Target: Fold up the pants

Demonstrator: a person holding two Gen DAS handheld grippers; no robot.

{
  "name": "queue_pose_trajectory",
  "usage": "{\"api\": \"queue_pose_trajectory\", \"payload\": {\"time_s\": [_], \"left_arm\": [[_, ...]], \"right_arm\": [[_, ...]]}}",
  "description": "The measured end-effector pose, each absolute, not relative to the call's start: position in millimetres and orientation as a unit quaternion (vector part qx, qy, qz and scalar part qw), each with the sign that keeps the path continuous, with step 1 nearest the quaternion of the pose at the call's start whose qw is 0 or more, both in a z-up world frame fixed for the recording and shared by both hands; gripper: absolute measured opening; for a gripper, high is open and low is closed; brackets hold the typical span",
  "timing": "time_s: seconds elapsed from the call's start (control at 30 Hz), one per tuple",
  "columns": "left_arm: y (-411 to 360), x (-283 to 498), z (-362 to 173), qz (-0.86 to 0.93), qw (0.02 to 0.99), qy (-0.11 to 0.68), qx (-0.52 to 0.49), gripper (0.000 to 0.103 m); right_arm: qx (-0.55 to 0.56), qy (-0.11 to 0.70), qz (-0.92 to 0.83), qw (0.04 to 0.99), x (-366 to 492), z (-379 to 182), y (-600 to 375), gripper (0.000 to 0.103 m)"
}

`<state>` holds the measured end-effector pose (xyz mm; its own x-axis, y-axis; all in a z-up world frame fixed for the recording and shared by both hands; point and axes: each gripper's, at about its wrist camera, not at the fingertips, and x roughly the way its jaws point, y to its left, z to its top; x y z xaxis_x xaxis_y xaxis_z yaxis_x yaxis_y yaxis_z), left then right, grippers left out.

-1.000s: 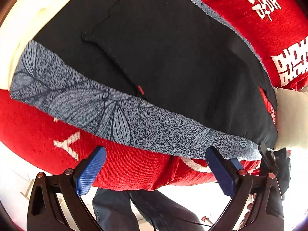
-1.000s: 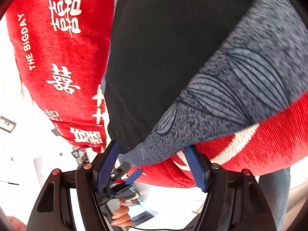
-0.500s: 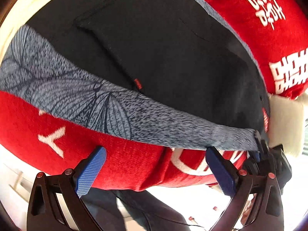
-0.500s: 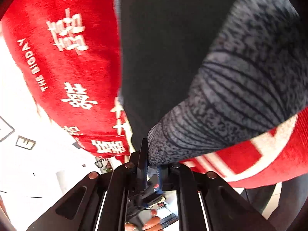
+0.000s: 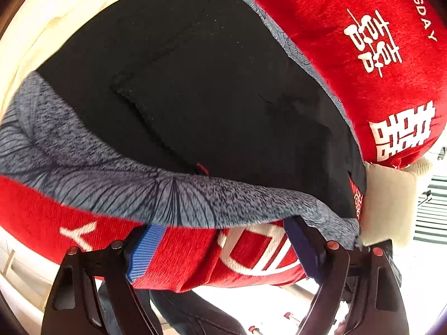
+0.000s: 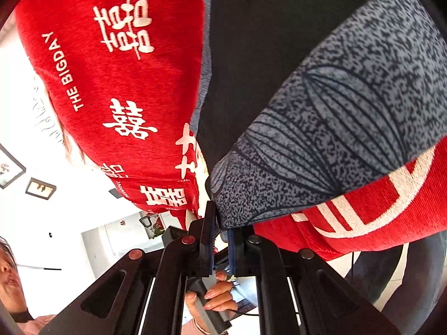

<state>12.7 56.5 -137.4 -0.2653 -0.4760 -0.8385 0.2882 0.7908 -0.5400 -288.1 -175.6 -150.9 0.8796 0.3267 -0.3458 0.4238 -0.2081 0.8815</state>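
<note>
Red blanket (image 5: 363, 64) is the biggest thing in both views: plush pile, white characters and "THE BIGDAY" lettering, ribbed weave near the front edge where it drops off.

Pants (image 5: 209, 97) lie flat on it: black matte body, a stitched seam running diagonally, grey speckled waistband (image 5: 181, 198) with dark leaf-line print along the near edge.

Left wrist view only: cream cushion (image 5: 388, 203) past the far end of the band, and a pale surface behind the pants at upper left. Right wrist view only: white room wall with framed pictures (image 6: 40, 188), and a hand (image 6: 215, 296) on a handle below the jaws.

Waistband edge is lifted off the blanket along the front; open air below the blanket edge in both views.

Right gripper (image 6: 220, 240): clenched on the corner of the waistband, cloth bunched between the pads.

Left gripper (image 5: 223, 248): released, jaws spread wide, blue ribbed pads (image 5: 144, 248) just under the waistband edge, against the blanket front.
</note>
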Motion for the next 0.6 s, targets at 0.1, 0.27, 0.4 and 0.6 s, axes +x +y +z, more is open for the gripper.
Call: {"api": "queue_pose_trajectory", "payload": {"time_s": [0.1,0.27,0.4,0.6], "left_arm": [[68,15,-144,-0.312,0.586,0.743,-0.086,0.087],[79,28,-149,-0.303,0.575,0.751,-0.113,0.087],[77,32,-162,-0.280,0.582,0.756,-0.108,0.087],[66,36,-152,-0.264,0.611,0.742,-0.079,0.028]], "right_arm": [[0.780,0.255,-0.059,0.569,-289,-161,-175,0.017],[0.789,0.248,-0.088,0.555,-294,-168,-178,0.060],[0.795,0.241,-0.092,0.549,-297,-175,-178,0.056],[0.786,0.259,-0.116,0.549,-291,-174,-184,0.011]]}}
